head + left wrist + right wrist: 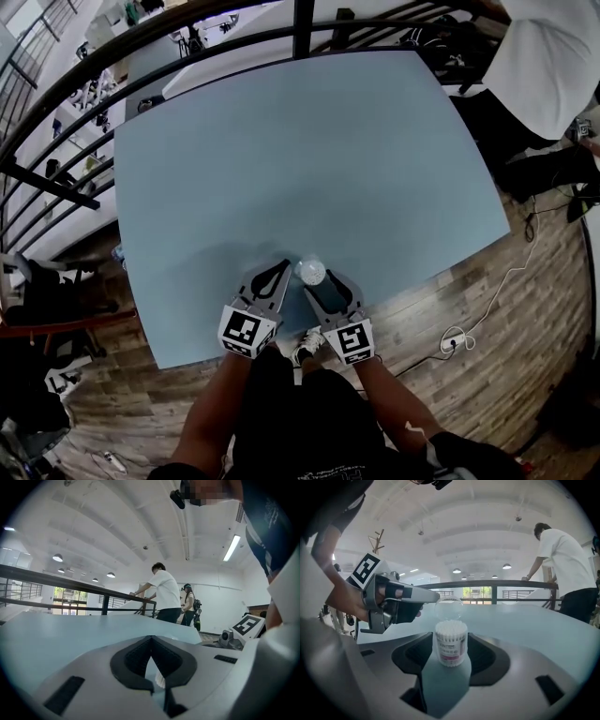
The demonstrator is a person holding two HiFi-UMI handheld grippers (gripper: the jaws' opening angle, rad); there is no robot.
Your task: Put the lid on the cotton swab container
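The cotton swab container (451,644), a clear tub packed with white swabs and bearing a pink label, stands upright on the light blue table (309,159) near its front edge. My right gripper (451,638) is open, with the tub standing between its jaws and no pad pressing on it. The clear round lid (449,608) hangs just above and behind the tub, pinched at its rim by the tip of my left gripper (432,595). In the head view the left gripper (284,268) and the right gripper (322,279) point inward at the tub (311,272). In the left gripper view the jaws meet at the tips (151,641).
A black railing (304,28) runs along the table's far edge. A person in a white shirt (553,56) stands at the far right corner. A white cable and power strip (455,339) lie on the wooden floor to the right.
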